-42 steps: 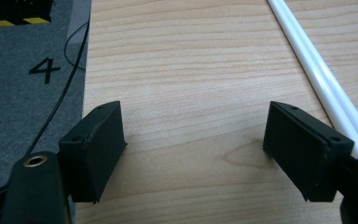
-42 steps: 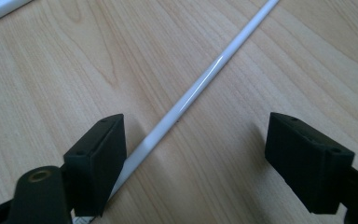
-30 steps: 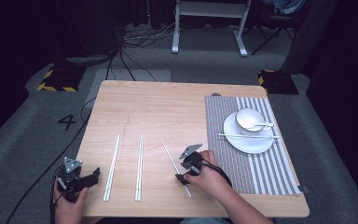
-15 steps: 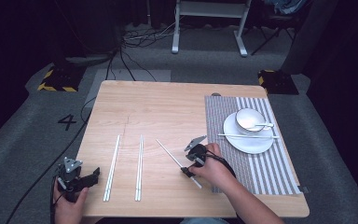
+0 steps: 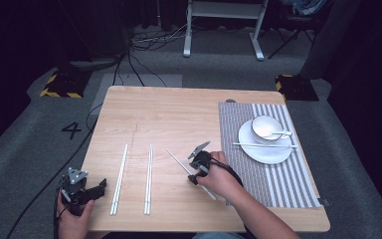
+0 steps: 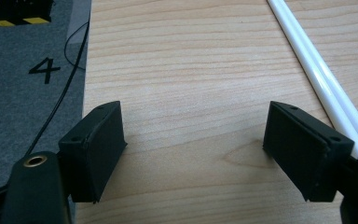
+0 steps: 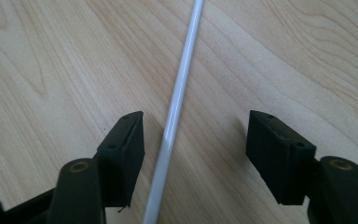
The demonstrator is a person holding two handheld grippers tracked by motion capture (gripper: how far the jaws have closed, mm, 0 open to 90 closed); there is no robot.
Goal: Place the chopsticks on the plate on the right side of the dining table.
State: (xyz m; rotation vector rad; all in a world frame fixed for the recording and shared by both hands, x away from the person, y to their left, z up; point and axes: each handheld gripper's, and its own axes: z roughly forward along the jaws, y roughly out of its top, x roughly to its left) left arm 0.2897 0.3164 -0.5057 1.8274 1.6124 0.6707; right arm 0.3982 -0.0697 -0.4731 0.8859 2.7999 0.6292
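A single white chopstick [image 5: 179,162] lies slantwise on the wooden table [image 5: 179,112], left of the placemat. My right gripper [image 5: 195,167] is lowered over it. In the right gripper view the chopstick [image 7: 179,98] runs between the jaws, nearer the left one, and neither pad touches it. Those jaws have just been closing and still stand apart around it, so my right gripper [image 7: 196,121] is open. My left gripper [image 5: 99,188] rests at the table's near left corner. It is open [image 6: 193,109] over bare wood, with a pair of chopsticks [image 6: 321,79] beside its right jaw.
Two pairs of white chopsticks [image 5: 119,177] [image 5: 149,177] lie side by side on the near left of the table. A striped placemat [image 5: 273,184] at the right carries a white plate [image 5: 266,154] with a bowl [image 5: 264,127], a spoon and a chopstick across it.
My right hand has shifted a little to the right over the single chopstick, whose near end now lies farther right. The left hand has stayed put.
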